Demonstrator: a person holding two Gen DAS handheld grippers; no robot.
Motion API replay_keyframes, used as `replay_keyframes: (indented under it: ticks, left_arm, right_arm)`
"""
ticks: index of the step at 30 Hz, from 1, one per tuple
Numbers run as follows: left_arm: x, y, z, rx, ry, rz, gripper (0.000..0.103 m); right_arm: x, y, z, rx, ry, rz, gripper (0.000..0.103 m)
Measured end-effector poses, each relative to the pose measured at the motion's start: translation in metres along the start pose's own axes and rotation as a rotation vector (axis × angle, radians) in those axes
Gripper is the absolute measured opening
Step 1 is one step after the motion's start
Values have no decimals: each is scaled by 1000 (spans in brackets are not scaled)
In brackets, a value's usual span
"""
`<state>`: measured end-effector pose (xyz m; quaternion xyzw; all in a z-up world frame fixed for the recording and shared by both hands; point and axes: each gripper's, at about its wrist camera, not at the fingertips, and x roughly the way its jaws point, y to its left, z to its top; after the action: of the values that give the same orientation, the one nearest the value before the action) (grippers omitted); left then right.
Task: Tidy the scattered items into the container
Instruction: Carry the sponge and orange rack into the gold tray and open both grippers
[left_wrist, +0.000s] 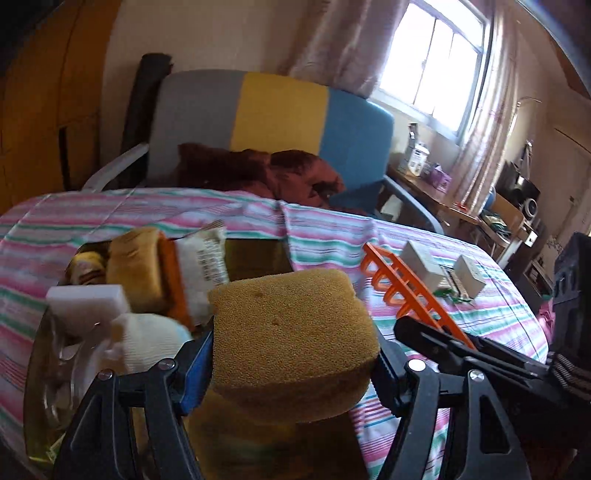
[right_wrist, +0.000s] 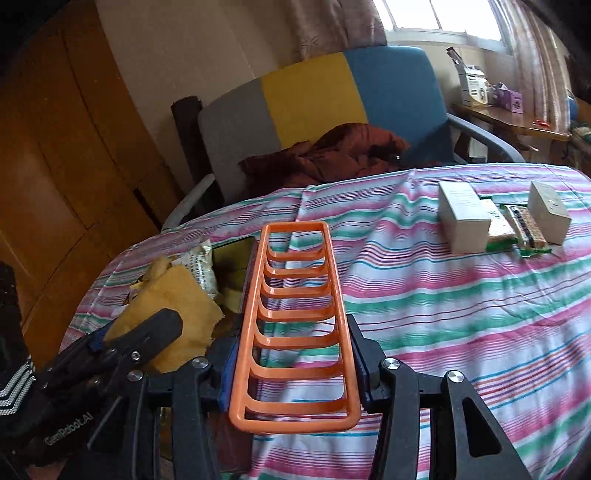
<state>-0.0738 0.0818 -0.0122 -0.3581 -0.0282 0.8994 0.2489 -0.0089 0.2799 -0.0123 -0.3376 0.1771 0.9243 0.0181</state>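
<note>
My left gripper (left_wrist: 295, 365) is shut on a tan sponge (left_wrist: 291, 339) and holds it over a clear yellowish container (left_wrist: 48, 398) at the left. The container holds another sponge (left_wrist: 136, 273), a white block (left_wrist: 88, 302), a white cloth ball (left_wrist: 151, 339) and a snack packet (left_wrist: 207, 258). My right gripper (right_wrist: 295, 373) is shut on an orange plastic rack (right_wrist: 295, 317), held above the striped tablecloth. The rack also shows in the left wrist view (left_wrist: 402, 288). The left gripper with its sponge (right_wrist: 173, 306) shows at the left of the right wrist view.
Two pale boxes (right_wrist: 465, 218) (right_wrist: 548, 212) and snack packets (right_wrist: 524, 229) lie on the striped cloth (right_wrist: 461, 314) at the far right. A grey, yellow and blue chair (right_wrist: 314, 99) with a red jacket stands behind the table. A cluttered desk (left_wrist: 443, 195) is by the window.
</note>
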Motion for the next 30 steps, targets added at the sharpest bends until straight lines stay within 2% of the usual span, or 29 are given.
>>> replay_keyframes:
  ticks: [6,9,16,17,20,23,30]
  left_arm:
    - [17,30,1,-21,31,66,73]
    - [27,41,-1,-34,59,58,74]
    - [35,41,0,-28,65,54,78]
    - [36,41,0,-27,66,59,79]
    - [38,40,-2,-21,69,60,79]
    - [42,38,-4,-20,81,60,79]
    - [56,28,6,-23,140,90,82]
  right_arm:
    - [27,31,11,-81,60,9,49]
    - [46,40,22,-101,85,17,49]
    - [99,65,44,-181,168,41,50]
    - [105,67,44,-185,178,47,51]
    - [113,70,43,-199,180,32,65]
    - [102,61,38,-160,154,35,69]
    - [60,15,20,59,85,25,71]
